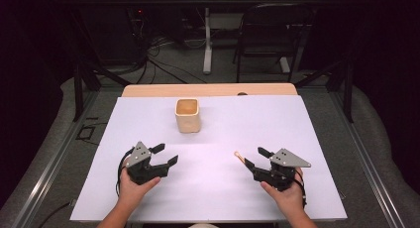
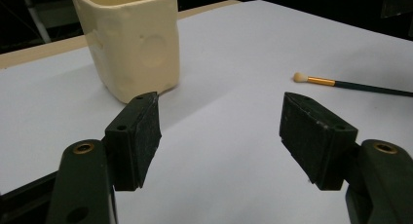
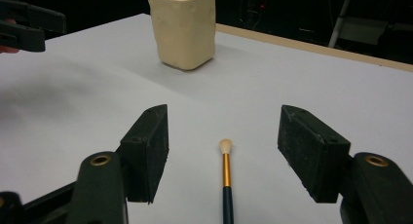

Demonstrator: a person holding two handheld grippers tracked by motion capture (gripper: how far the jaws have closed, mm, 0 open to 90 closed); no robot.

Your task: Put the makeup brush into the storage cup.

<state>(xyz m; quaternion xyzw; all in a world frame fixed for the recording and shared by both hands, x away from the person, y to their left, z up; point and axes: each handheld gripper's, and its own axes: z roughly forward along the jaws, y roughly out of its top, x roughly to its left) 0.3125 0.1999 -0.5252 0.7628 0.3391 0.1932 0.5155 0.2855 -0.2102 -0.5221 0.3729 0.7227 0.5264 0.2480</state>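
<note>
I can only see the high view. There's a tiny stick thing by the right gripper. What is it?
Observer: A small brush with a pale tuft, a gold band and a dark handle, lying flat between the open jaws of the right gripper, untouched.
Operator: Is the cup smooth?
Observer: No, the cream cup has shallow round dents in its walls.
Operator: Is the left gripper holding anything?
Observer: No, the left gripper is open, with bare white table between its jaws.

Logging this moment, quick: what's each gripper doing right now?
Left gripper: open, holding nothing.
Right gripper: open, the brush lying between its jaws, not gripped.
</note>
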